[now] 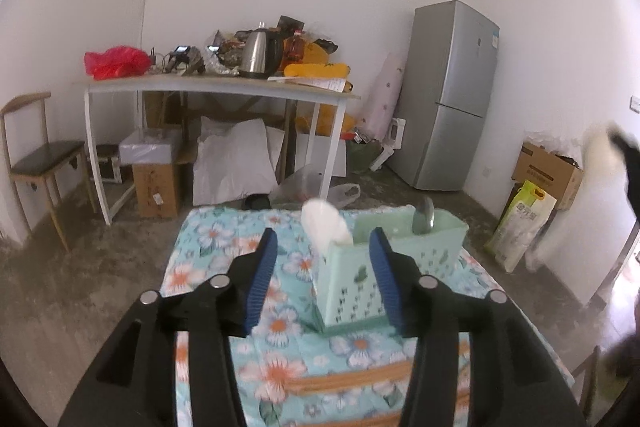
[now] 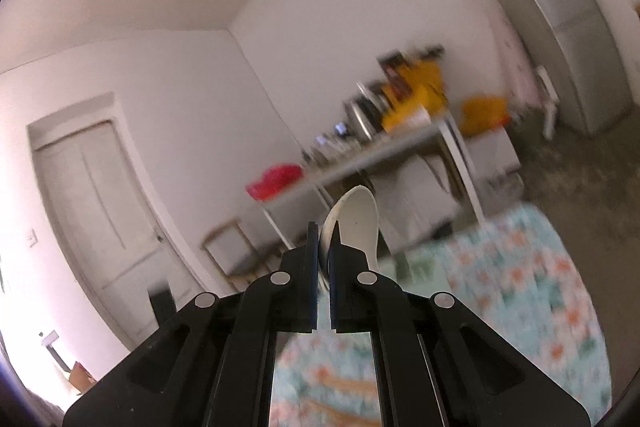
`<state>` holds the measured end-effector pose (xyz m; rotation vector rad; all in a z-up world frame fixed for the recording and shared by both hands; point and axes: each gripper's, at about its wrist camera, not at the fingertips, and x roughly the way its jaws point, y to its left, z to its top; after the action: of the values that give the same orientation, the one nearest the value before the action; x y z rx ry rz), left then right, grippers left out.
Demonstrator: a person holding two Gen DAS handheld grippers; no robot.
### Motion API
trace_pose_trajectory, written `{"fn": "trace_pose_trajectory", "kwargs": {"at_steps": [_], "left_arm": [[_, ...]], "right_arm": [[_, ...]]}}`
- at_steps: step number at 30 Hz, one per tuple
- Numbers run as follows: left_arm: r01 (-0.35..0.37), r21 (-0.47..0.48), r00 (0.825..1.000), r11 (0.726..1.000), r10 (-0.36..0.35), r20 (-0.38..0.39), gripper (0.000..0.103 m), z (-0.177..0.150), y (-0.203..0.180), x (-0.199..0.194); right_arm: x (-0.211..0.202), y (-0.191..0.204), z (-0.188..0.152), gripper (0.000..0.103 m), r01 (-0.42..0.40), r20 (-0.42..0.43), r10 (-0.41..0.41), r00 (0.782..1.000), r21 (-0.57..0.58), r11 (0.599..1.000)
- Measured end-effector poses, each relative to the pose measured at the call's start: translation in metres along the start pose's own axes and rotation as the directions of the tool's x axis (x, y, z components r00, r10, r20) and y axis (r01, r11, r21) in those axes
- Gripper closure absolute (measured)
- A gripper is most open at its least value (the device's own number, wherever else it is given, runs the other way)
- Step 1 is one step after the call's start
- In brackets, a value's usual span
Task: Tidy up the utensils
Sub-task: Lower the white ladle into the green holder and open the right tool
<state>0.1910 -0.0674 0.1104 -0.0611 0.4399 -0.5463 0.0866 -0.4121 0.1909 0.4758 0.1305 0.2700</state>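
A mint-green utensil holder point(image 1: 352, 291) stands on the floral tablecloth point(image 1: 280, 367) in the left wrist view. A white spoon point(image 1: 325, 223) sticks up from its near compartment and a metal spoon point(image 1: 423, 215) from a far one. My left gripper point(image 1: 323, 239) is open just in front of the holder, its blue pads point(image 1: 262, 279) on either side of the white spoon and pressing on nothing. In the blurred right wrist view my right gripper point(image 2: 325, 231) is shut on another white spoon point(image 2: 356, 219), held high over the tablecloth point(image 2: 520, 267) with its bowl pointing up.
Behind stands a white table point(image 1: 216, 89) crowded with a kettle point(image 1: 258, 53), a red bag point(image 1: 114, 62) and packets. A fridge point(image 1: 448, 99), a chair point(image 1: 38, 155) and cardboard boxes point(image 1: 546, 171) line the walls. A blurred dark shape point(image 1: 628, 163) crosses the right edge. A door point(image 2: 96, 207) is on the left.
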Motion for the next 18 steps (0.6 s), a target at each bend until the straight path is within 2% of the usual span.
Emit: {"fn": "trace_pose_trajectory", "kwargs": {"at_steps": [4,7,13,18], "left_arm": [[0.003,-0.014,1.0,1.0,-0.003,-0.01,0.049,-0.022,0.001,-0.009],[-0.002,-0.021,1.0,1.0,0.002,-0.021,0.048,-0.033,0.005,-0.01],[-0.015,-0.032,0.999,0.999,0.014,-0.044,0.048,-0.044,0.017,-0.01],[-0.02,-0.04,0.999,0.999,0.018,-0.045,0.048,-0.044,0.021,-0.011]], "right_arm": [[0.035,-0.009,0.02,0.1,-0.067,0.028,0.066,0.997,0.019,0.998],[0.068,-0.022,0.02,0.1,-0.08,0.0,0.08,0.997,0.05,0.996],[0.116,-0.049,0.0,0.1,-0.041,-0.075,0.049,0.996,0.104,0.994],[0.134,-0.081,-0.028,0.1,-0.036,-0.138,0.07,0.988,0.238,0.971]]}}
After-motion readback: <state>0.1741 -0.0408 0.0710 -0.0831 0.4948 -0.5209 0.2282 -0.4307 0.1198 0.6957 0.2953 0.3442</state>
